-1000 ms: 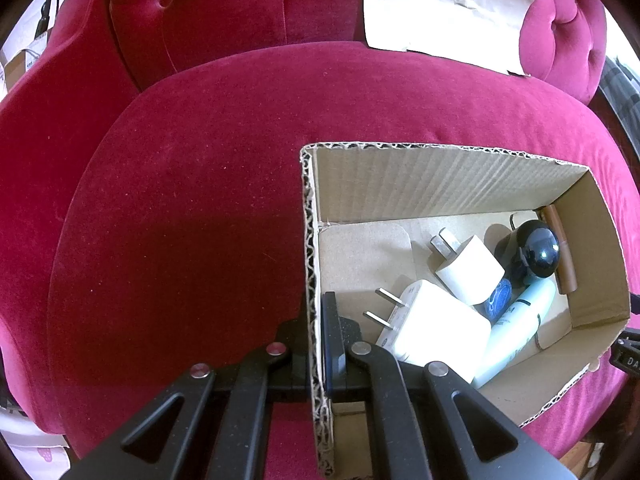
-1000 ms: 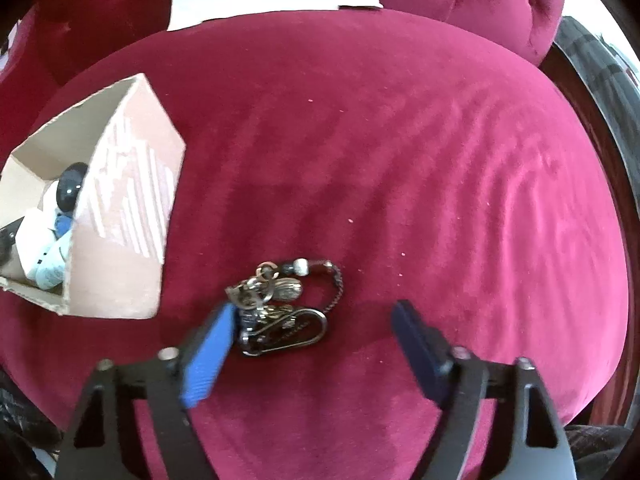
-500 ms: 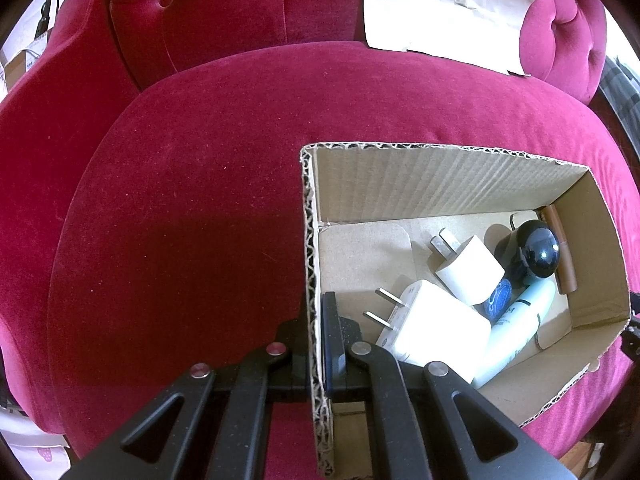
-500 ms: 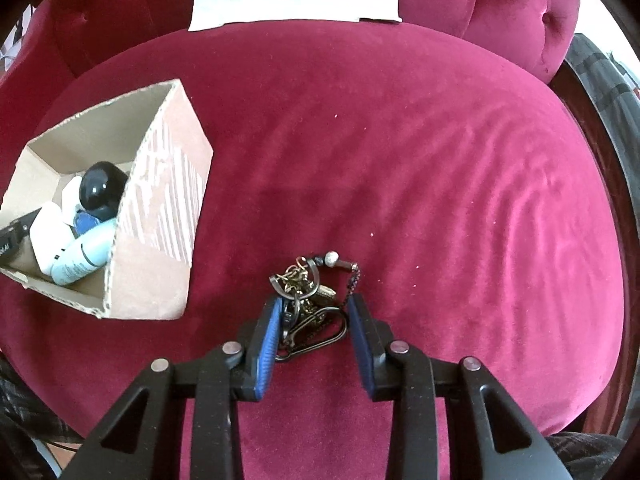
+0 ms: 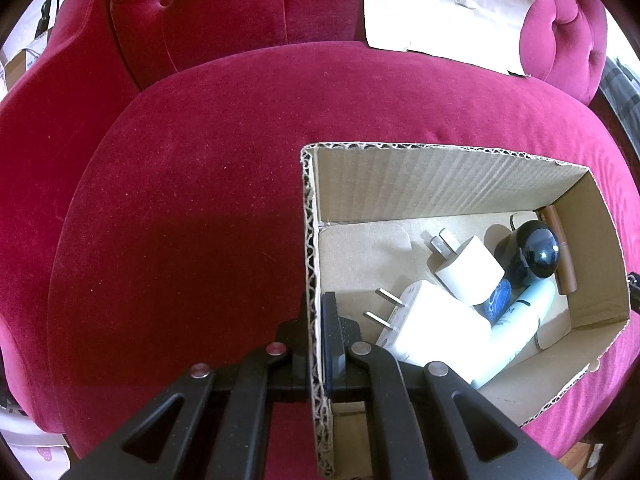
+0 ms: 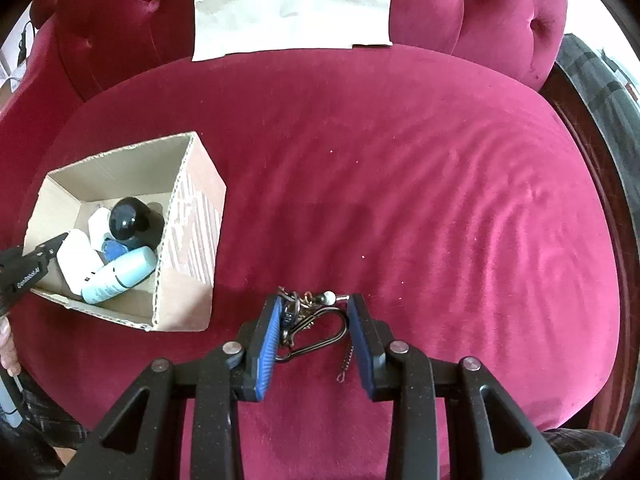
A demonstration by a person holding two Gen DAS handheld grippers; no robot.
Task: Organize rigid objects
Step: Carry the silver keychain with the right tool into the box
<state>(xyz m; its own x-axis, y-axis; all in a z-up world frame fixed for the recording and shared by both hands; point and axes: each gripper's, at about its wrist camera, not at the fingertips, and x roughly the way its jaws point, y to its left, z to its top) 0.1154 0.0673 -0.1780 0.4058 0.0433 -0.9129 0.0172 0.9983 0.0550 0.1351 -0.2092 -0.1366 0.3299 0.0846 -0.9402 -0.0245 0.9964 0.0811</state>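
A cardboard box sits on a red velvet seat. It holds two white plug adapters, a pale blue tube, a dark round-topped bottle and a brown stick. My left gripper is shut on the box's near-left wall. In the right wrist view the box is at the left. My right gripper is shut on a keychain with a carabiner and a bead chain, lifted off the cushion; its chain dangles.
The tufted chair back rises behind the seat, with a sheet of brown paper leaning on it. The seat cushion spreads to the right of the box. A dark wooden chair edge runs along the right.
My right gripper closed on the keychain and lifted it, pulling back so the box and seat look farther away. The left gripper has kept its hold on the box wall.
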